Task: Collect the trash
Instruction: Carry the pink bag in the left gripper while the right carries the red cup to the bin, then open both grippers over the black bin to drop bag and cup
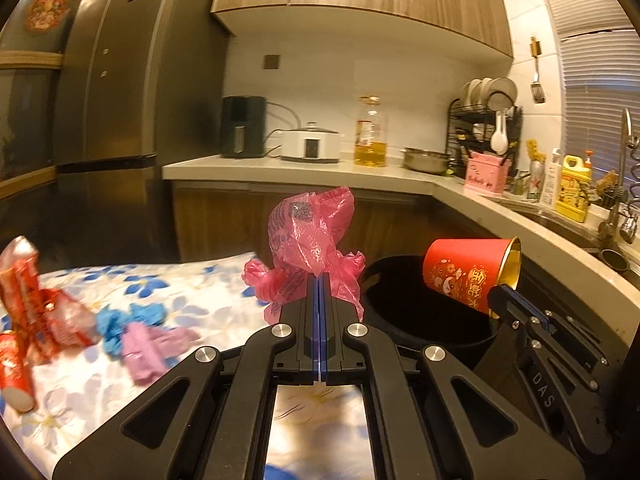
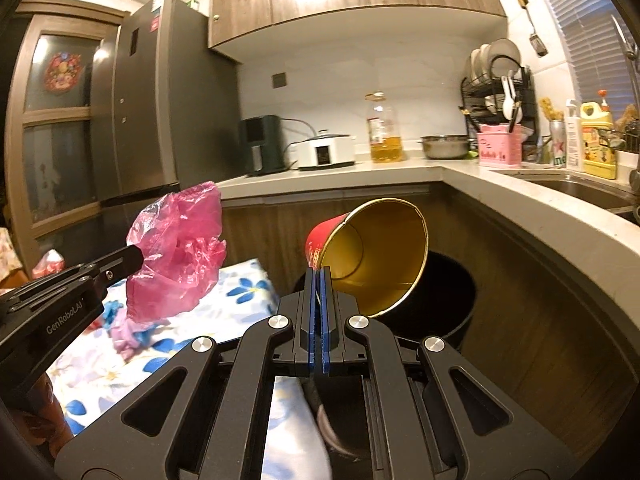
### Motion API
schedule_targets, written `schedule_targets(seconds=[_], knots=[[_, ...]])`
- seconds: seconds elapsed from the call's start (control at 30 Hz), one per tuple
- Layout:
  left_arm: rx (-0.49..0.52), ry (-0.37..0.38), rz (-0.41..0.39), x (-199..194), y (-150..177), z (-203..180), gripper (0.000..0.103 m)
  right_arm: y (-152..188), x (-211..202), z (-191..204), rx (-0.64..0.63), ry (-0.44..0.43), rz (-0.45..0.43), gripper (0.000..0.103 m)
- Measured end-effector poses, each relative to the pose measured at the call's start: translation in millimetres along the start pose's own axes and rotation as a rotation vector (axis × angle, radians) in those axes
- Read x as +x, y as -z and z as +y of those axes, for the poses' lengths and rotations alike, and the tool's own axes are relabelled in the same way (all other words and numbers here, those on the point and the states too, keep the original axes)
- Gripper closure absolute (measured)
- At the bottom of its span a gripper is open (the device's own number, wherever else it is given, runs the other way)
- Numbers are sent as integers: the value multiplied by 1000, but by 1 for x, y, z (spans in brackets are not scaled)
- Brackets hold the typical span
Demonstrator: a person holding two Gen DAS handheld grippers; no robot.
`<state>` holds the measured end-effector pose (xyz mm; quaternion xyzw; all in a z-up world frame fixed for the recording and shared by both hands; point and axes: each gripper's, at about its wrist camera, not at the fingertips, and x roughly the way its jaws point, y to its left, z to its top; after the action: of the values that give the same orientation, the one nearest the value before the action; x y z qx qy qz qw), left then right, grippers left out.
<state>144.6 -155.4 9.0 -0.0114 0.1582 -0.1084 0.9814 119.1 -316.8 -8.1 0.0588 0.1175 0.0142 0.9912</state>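
pink plastic bag (image 1: 310, 236) is pinched in our left gripper (image 1: 319, 280), raised above the flowered tablecloth (image 1: 168, 280). our right gripper (image 2: 319, 274) clamps the rim of a red paper cup (image 2: 376, 252), tilted over the black bin (image 2: 460, 300). more wrappers (image 1: 44, 300) lie on the cloth.

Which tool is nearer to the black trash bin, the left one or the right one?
Right. The right tool, shut on the red paper cup, is right by the black trash bin. The left tool, shut on the pink plastic bag, is over the table edge beside it.
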Motion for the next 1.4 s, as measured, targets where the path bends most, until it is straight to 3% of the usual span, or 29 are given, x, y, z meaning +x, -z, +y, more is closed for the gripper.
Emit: schedule_targets(seconds=[0.43, 1.27, 1.4], knots=[[26, 112, 28, 40, -8, -45, 103, -5, 14, -39, 31, 70, 10, 101], [58, 173, 88, 86, -4, -66, 103, 0, 52, -58, 42, 77, 79, 100], [59, 184, 100, 90, -2, -67, 103, 3, 54, -65, 59, 103, 93, 96]])
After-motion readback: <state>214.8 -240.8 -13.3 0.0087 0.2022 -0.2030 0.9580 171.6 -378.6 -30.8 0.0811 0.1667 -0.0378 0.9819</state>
